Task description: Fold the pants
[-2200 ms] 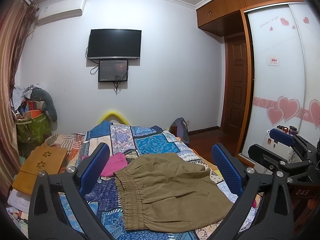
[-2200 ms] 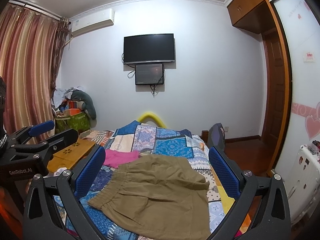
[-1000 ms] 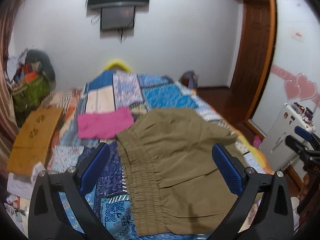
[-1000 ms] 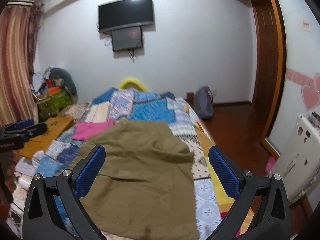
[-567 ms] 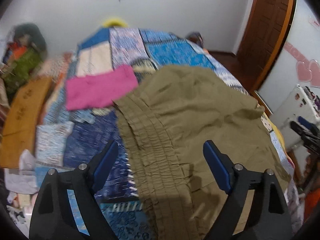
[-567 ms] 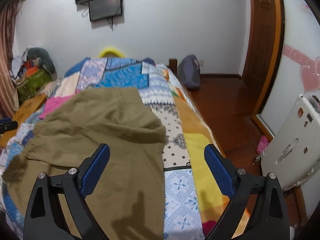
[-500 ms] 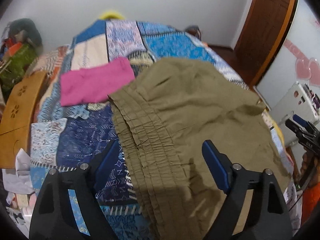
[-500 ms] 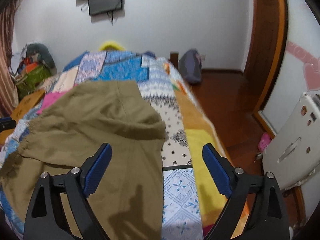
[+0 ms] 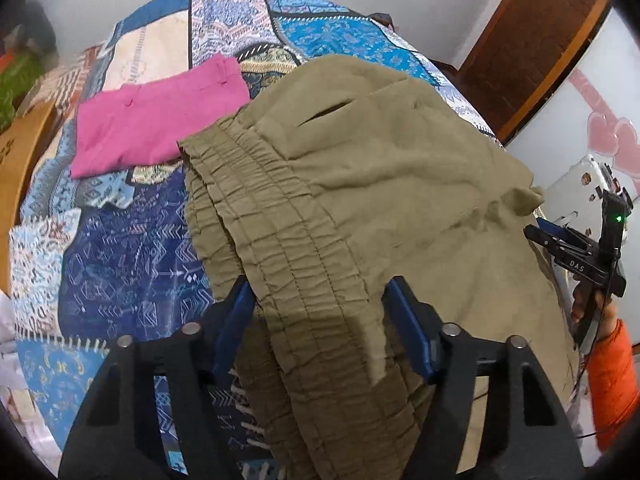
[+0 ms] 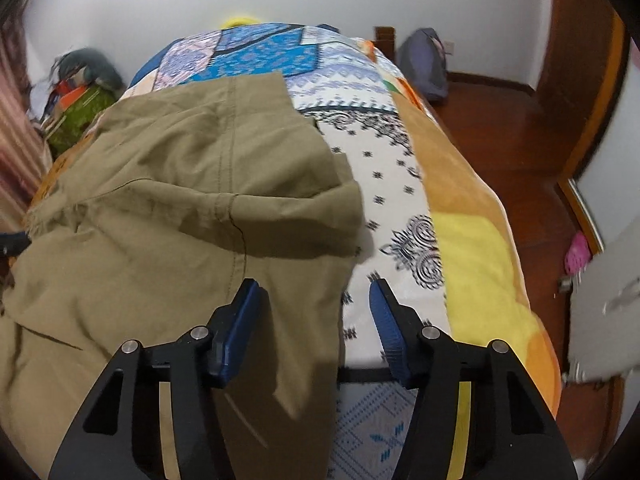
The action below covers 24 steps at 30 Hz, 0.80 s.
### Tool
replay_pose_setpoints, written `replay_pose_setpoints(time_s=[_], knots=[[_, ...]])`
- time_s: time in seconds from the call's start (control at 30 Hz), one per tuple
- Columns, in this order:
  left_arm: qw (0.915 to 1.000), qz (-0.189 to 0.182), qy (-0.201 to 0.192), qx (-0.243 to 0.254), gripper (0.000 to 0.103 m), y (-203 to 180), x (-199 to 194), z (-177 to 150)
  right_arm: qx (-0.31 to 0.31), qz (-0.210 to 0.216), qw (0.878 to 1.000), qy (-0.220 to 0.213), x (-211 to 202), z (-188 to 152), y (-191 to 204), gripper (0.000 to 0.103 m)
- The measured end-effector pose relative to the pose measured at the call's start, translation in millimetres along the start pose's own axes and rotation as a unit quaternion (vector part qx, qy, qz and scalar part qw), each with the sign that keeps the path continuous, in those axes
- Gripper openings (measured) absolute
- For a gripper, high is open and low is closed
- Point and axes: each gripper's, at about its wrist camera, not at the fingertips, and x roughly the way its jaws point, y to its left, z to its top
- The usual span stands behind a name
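Observation:
Olive-brown pants (image 9: 380, 200) lie spread on a patchwork bedspread (image 9: 120, 248), elastic waistband (image 9: 260, 216) to the left. My left gripper (image 9: 320, 304) is open, low over the near end of the waistband, the band lying between its blue pads. My right gripper (image 10: 316, 312) is open, low over the hem end of the pants (image 10: 180, 200), straddling the near leg's right edge. The right gripper also shows in the left wrist view (image 9: 580, 256), at the pants' right side.
A folded pink garment (image 9: 156, 120) lies on the bed beyond the waistband. A wooden board (image 9: 16, 160) sits at the bed's left edge. The bed's right edge drops to a wooden floor (image 10: 500, 120) with a grey bag (image 10: 428, 64).
Both grippers have tilted down and dropped close to the pants, left at the waistband, right at the leg edge. Both have narrowed their opening but stay open.

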Motion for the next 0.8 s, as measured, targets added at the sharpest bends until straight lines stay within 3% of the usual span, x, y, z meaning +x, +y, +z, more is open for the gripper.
replay_pose_setpoints(time_s=[0.03, 0.07, 0.27, 0.5, 0.73, 0.8], knots=[[0.9999, 0.010, -0.002, 0.009, 0.059, -3.7, -0.1, -0.1, -0.008, 0.001, 1.000, 0.000, -2.0, -1.1, 2.8, 0.041], [0.9997, 0.019, -0.003, 0.018, 0.059, -6.5, 0.9, 0.2, -0.014, 0.001, 1.000, 0.002, -0.8, 0.1, 5.4, 0.029], [0.9971, 0.054, -0.008, 0.053, 0.055, -12.3, -0.2, -1.4, -0.037, -0.031, 0.999, 0.005, -0.5, -2.0, 10.7, 0.011], [0.9943, 0.084, -0.013, 0.065, 0.053, -9.9, -3.4, -2.0, -0.012, -0.017, 0.999, 0.024, 1.5, 4.0, 2.5, 0.011], [0.9958, 0.071, -0.012, 0.056, 0.056, -10.7, -17.1, 3.5, -0.027, -0.018, 0.999, 0.030, -13.6, 7.1, 7.9, 0.014], [0.9959, 0.070, -0.016, 0.054, 0.058, -10.3, -22.4, 7.2, -0.029, -0.014, 0.999, 0.015, -24.4, 12.0, 8.4, 0.021]])
